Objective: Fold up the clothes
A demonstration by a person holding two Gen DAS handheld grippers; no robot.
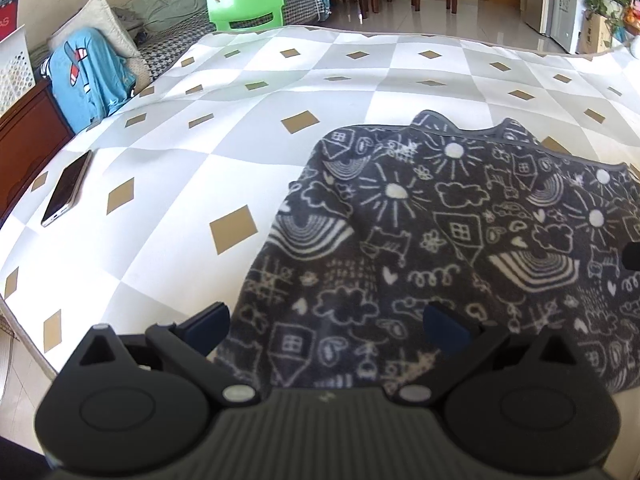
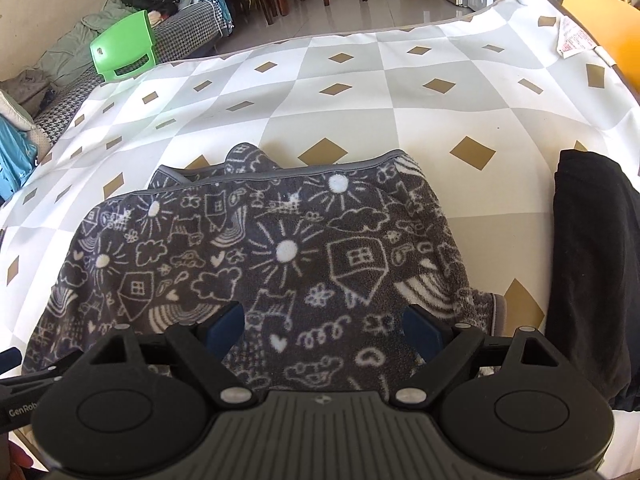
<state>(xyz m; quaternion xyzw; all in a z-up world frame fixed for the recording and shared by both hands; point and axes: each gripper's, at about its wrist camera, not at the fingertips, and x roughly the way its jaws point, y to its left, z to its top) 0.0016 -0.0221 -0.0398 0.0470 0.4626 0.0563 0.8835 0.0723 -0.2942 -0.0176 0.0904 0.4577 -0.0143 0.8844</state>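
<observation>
Both grippers, left point(image 1: 326, 330) and right point(image 2: 322, 330), hover released above the patterned garment point(image 1: 460, 248); only the left view shows a phone point(image 1: 66, 188), only the right a black garment point(image 2: 592, 264).

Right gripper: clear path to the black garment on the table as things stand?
Probably yes. The right gripper is open and empty above the patterned fleece; the black garment lies beside it on the table, nothing between.

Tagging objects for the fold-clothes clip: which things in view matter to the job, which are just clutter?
Job:
- patterned grey garment
- black garment
- left gripper, open
- right gripper, open

Lying about:
- phone
- green chair
- paper slip
</observation>
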